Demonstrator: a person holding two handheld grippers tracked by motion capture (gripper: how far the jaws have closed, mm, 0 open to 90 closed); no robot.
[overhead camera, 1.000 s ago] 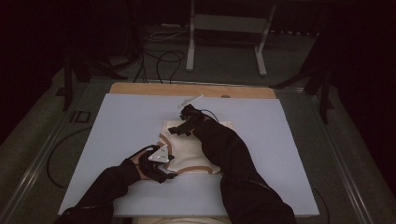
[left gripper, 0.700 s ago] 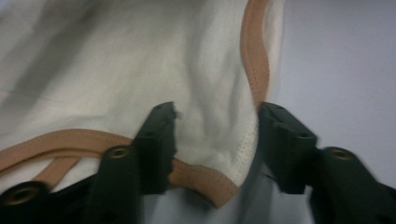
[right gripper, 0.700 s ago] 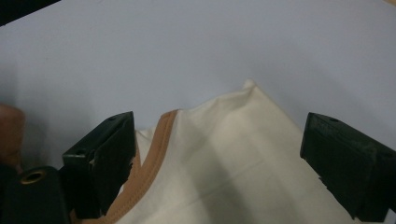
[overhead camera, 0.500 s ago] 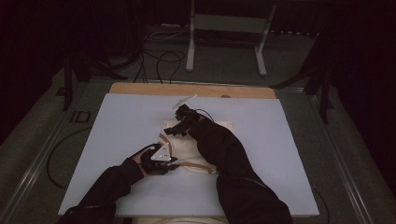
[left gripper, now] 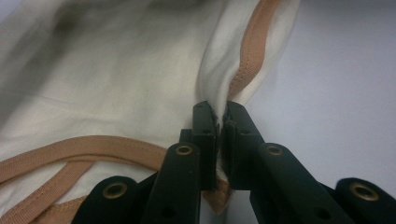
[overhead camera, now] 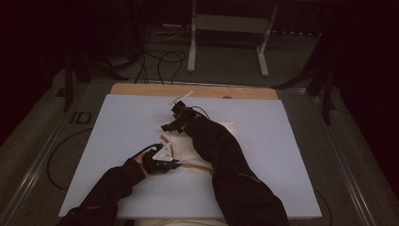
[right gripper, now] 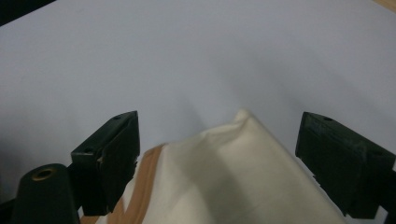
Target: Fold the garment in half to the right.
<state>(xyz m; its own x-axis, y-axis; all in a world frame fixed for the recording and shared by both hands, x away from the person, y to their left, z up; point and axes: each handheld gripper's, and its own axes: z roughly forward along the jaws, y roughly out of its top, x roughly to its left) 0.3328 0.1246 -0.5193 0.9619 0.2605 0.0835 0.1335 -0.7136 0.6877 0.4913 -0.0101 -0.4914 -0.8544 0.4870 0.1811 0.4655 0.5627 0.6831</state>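
Left gripper [left gripper: 218, 128] pinched closed, right gripper [right gripper: 219, 154] spread wide — both forearms stretched forward

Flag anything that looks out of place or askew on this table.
Nothing damaged or spilled. The cream garment lies rumpled rather than flat on the white table; the left gripper pinches its tan-trimmed edge into a raised fold, and the right gripper stands open around another peak of it.

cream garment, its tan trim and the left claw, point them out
cream garment [left gripper: 107, 79], left gripper view, plain body fabric
tan trim [left gripper: 254, 44], left gripper view, raised edge band
left claw [left gripper: 221, 121], left gripper view, between its closed tips
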